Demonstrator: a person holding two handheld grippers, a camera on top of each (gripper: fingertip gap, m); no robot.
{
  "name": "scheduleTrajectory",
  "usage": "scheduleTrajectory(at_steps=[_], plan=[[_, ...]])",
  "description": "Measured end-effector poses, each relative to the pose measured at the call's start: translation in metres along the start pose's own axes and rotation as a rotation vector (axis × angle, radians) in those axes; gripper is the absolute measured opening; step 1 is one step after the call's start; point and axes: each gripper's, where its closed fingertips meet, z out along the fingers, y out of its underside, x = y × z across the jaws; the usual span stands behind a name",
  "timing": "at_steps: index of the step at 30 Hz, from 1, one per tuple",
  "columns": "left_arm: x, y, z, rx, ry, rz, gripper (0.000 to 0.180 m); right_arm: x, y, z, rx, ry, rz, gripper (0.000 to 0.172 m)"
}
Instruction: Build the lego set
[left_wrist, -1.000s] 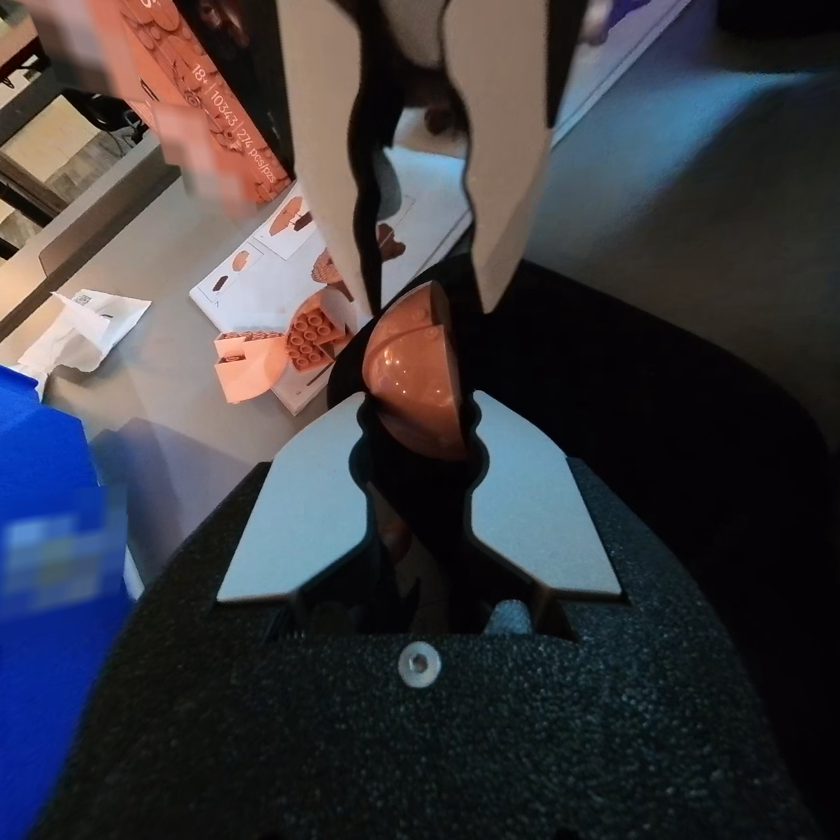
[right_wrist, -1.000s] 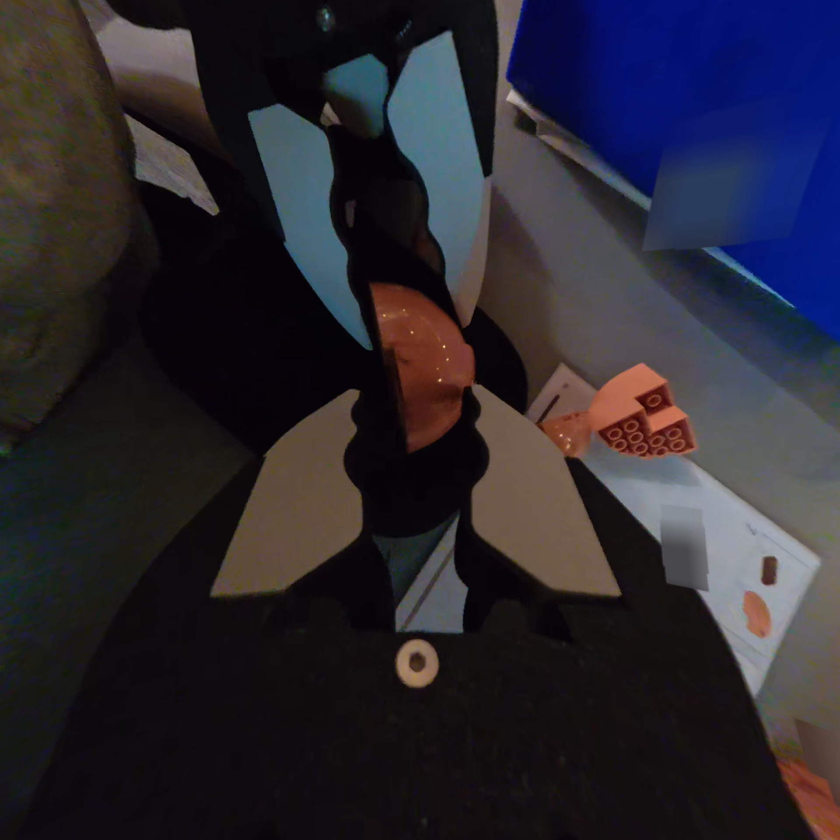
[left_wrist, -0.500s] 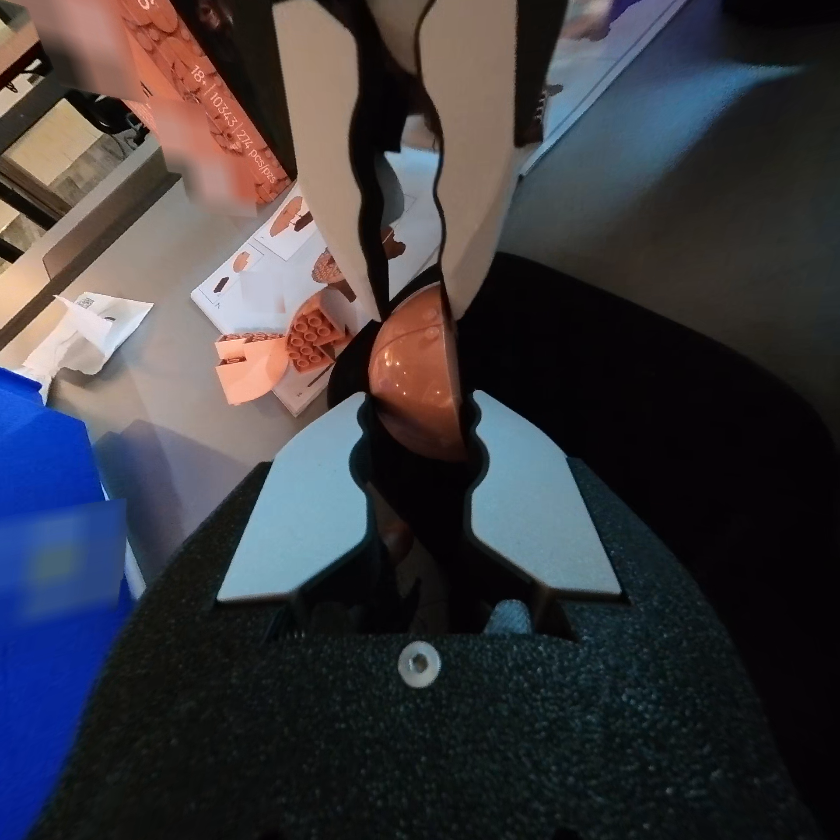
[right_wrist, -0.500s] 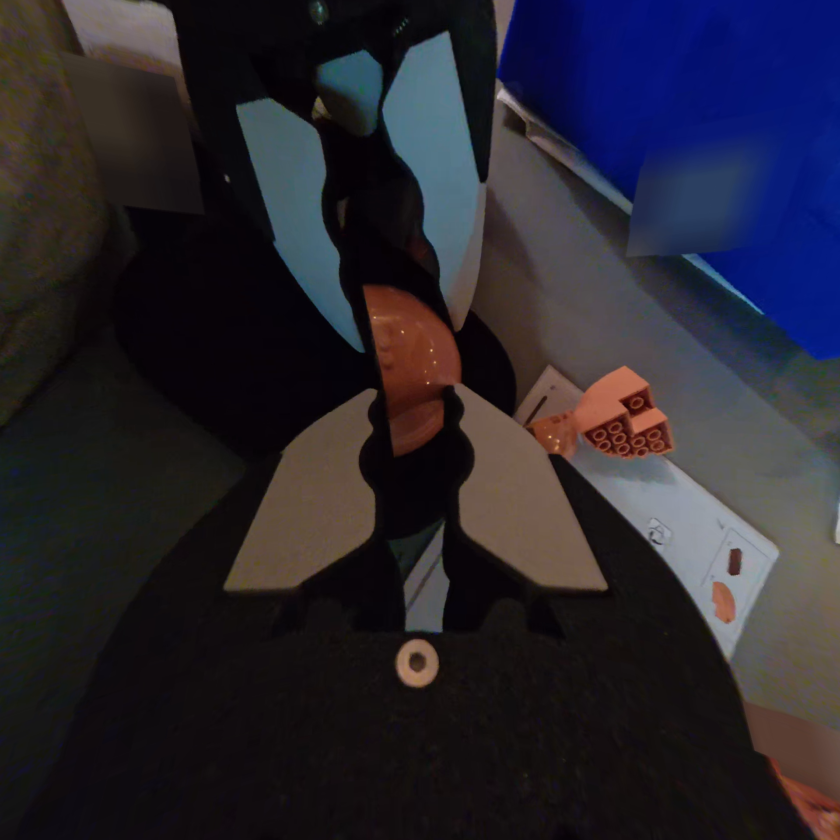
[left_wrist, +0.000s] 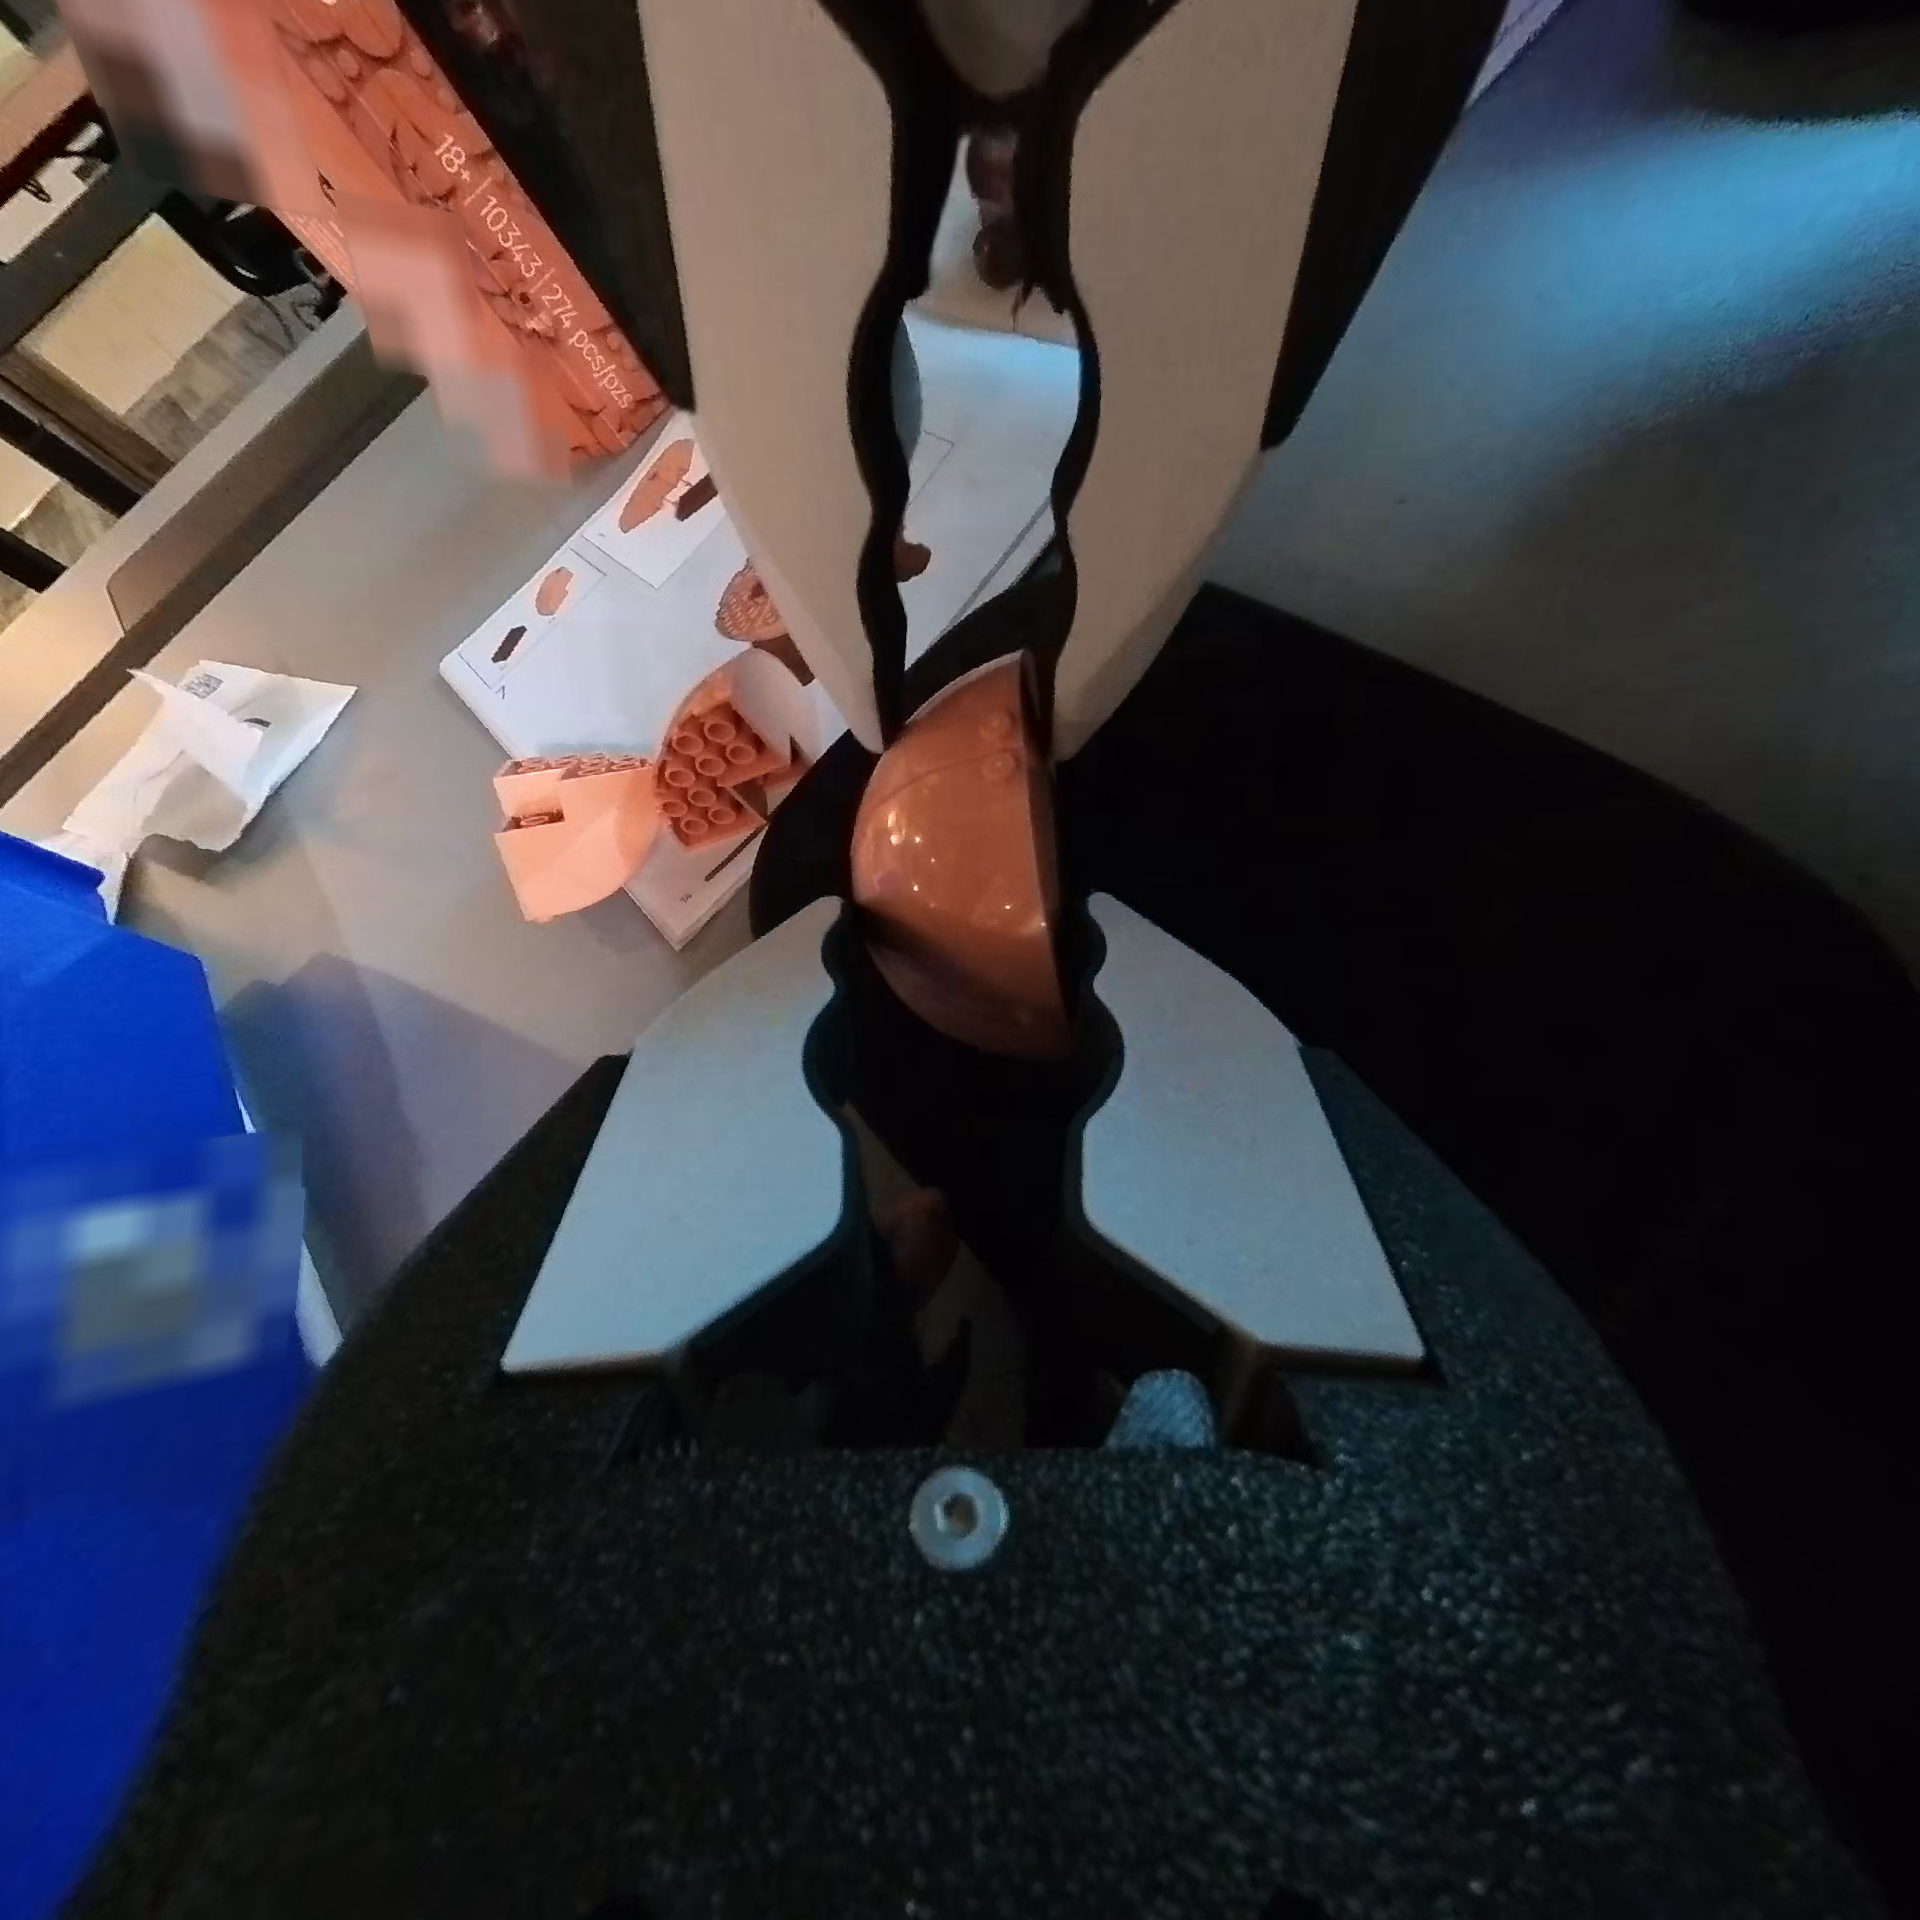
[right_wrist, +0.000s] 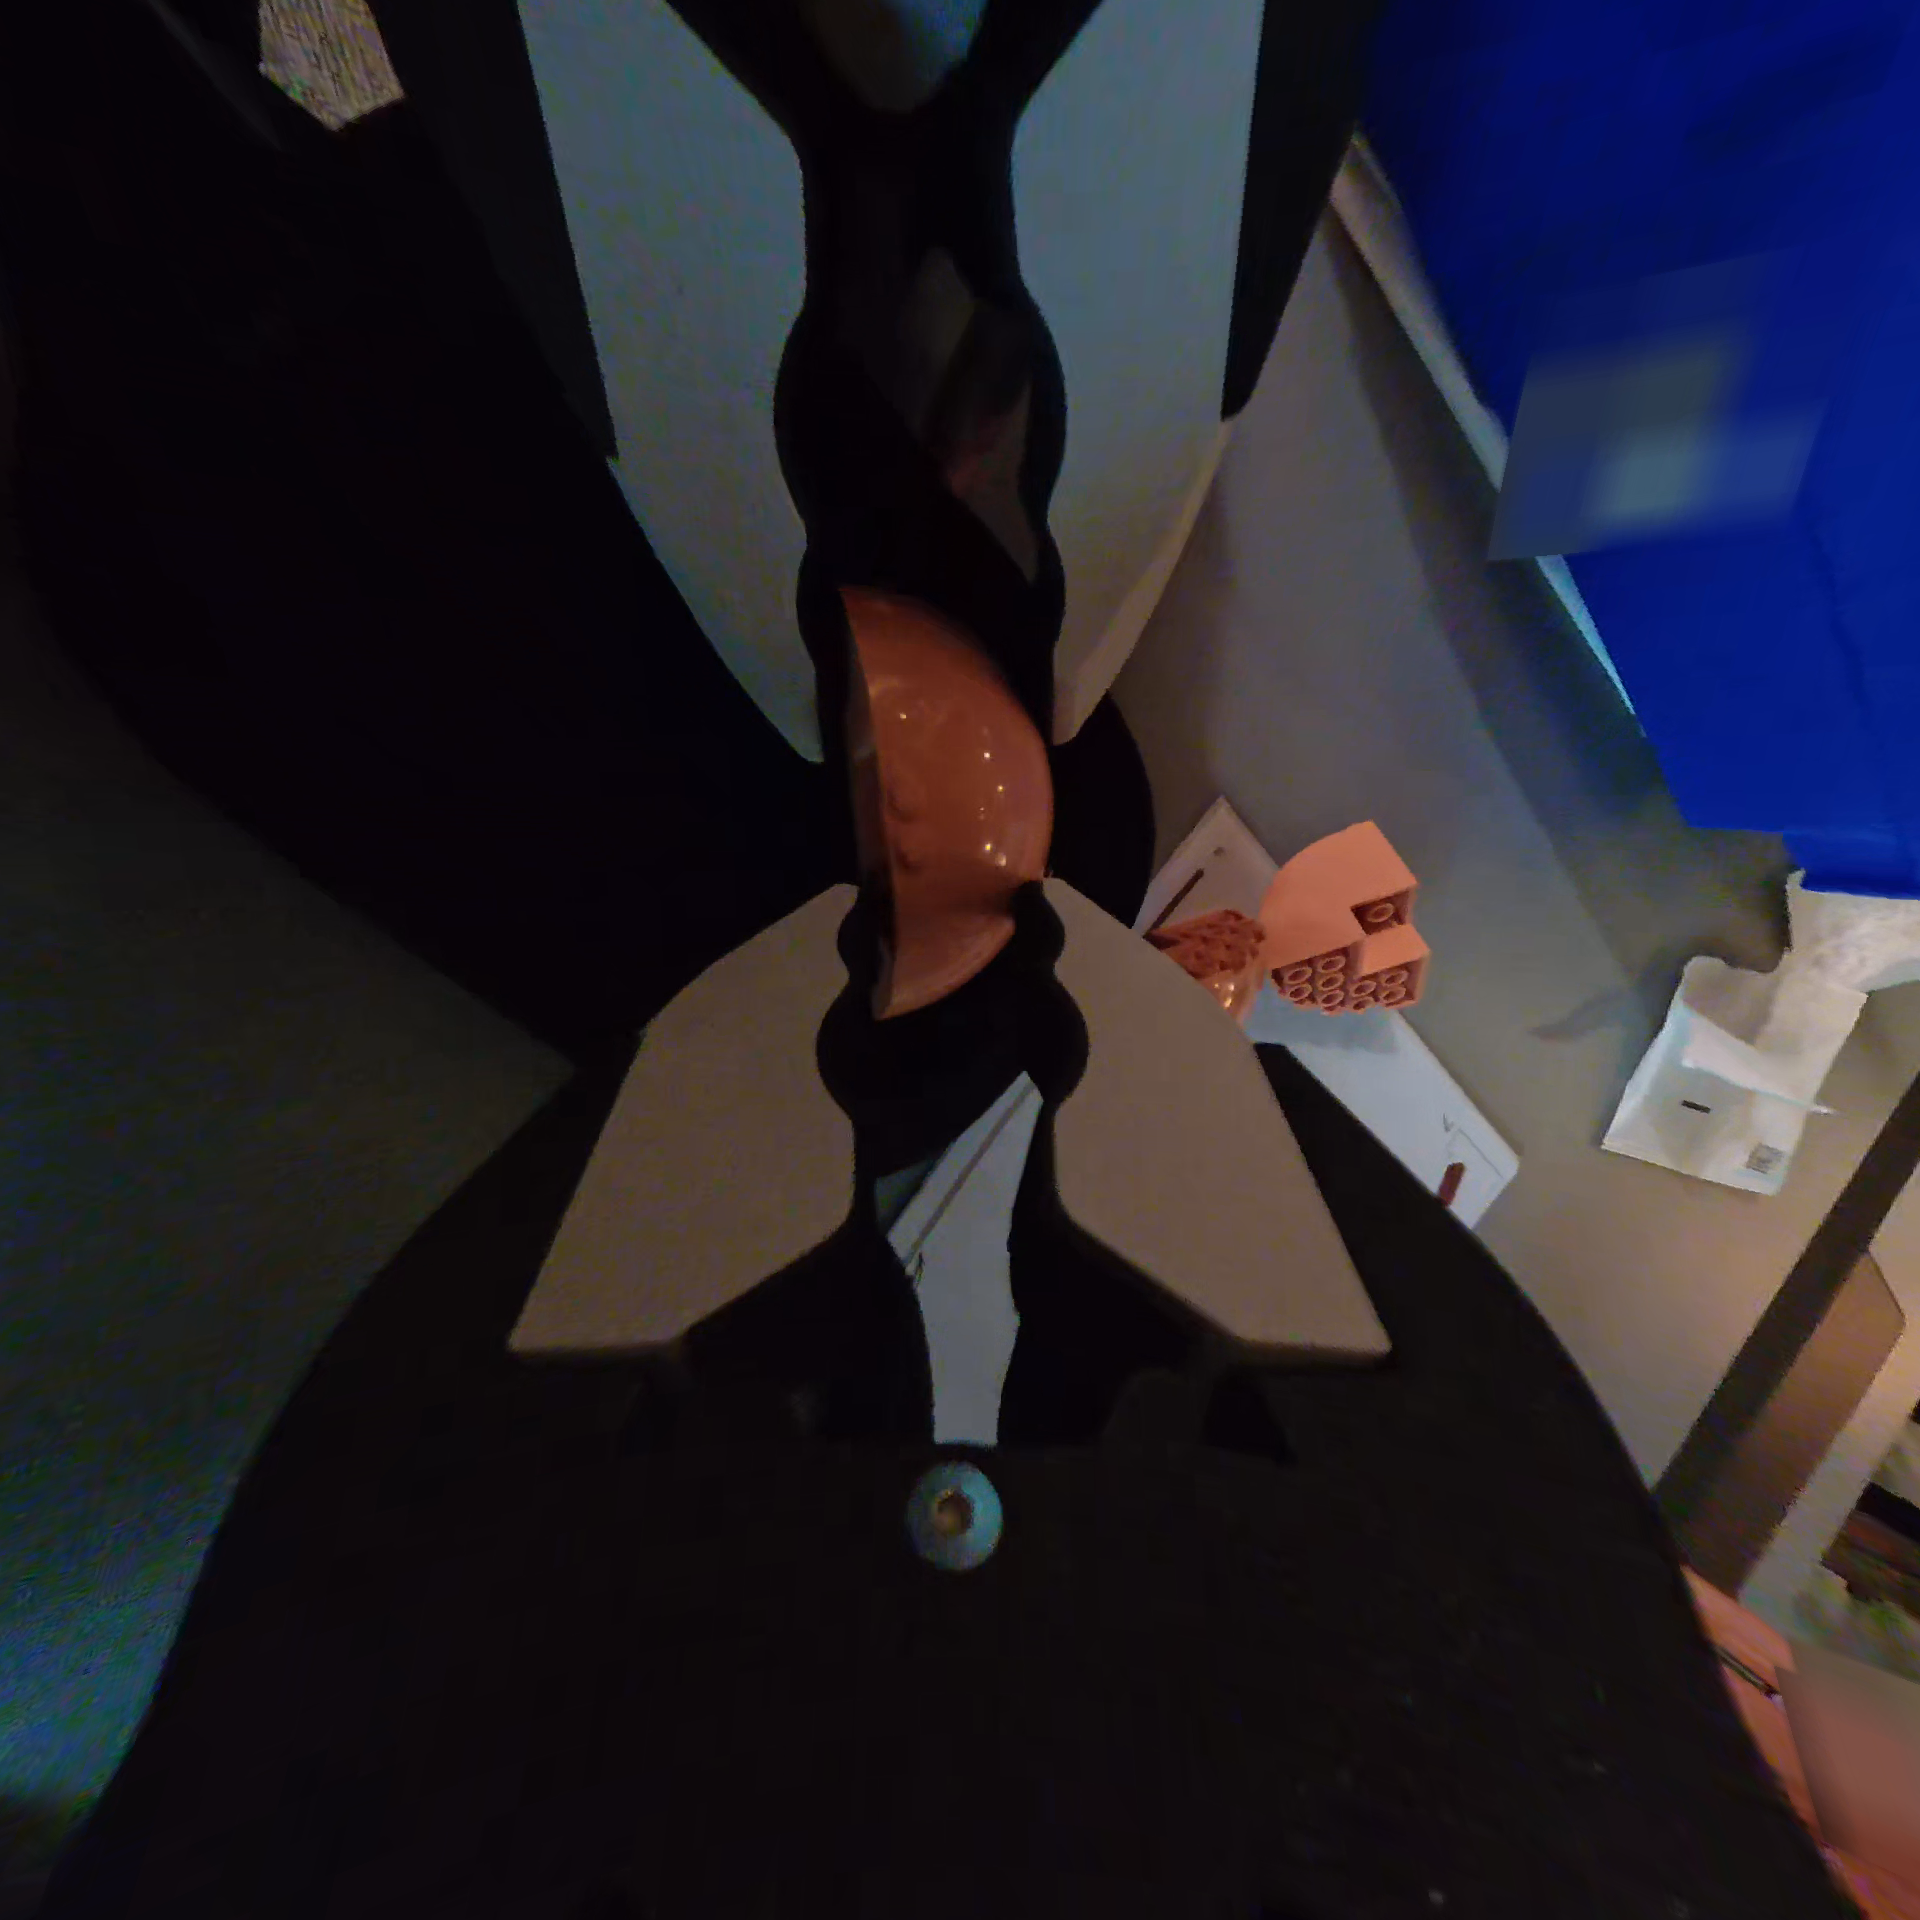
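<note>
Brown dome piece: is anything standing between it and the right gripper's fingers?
Nothing visible does. The right gripper has its fingers against the brown dome piece, one on each side. The left gripper grips the same piece from the opposite end. The pink bricks lie aside on the booklet.

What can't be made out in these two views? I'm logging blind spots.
- Left wrist view: the brown dome piece has its flat side turned away, and the claw fingers cover its lower edge.
- Left wrist view: the orange box is cut off by the top edge and partly mosaicked.
- Right wrist view: the instruction booklet runs under the claw.
</note>
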Motion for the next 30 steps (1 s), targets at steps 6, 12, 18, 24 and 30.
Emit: scheduleTrajectory(at_steps=[6, 12, 18, 24, 30], plan=[[0.001, 0.001, 0.001, -0.008, 0.006, -0.004, 0.038, 0.0, 0.001, 0.003, -0.048, 0.006, -0.025, 0.025], [0.001, 0.002, 0.002, -0.014, 0.013, -0.011, 0.038, 0.0, 0.002, 0.007, -0.094, 0.008, -0.047, 0.027], [-0.001, 0.0, 0.001, -0.003, 0.019, -0.029, 0.038, 0.0, -0.001, 0.012, -0.005, 0.054, 0.02, 0.038], [-0.002, -0.001, 0.0, 0.011, 0.014, -0.033, 0.038, 0.003, -0.005, 0.001, 0.141, 0.081, 0.139, 0.041], [-0.006, -0.006, -0.004, 0.052, 0.053, -0.132, 0.038, 0.008, -0.004, -0.021, 0.371, 0.023, 0.278, 0.04]])
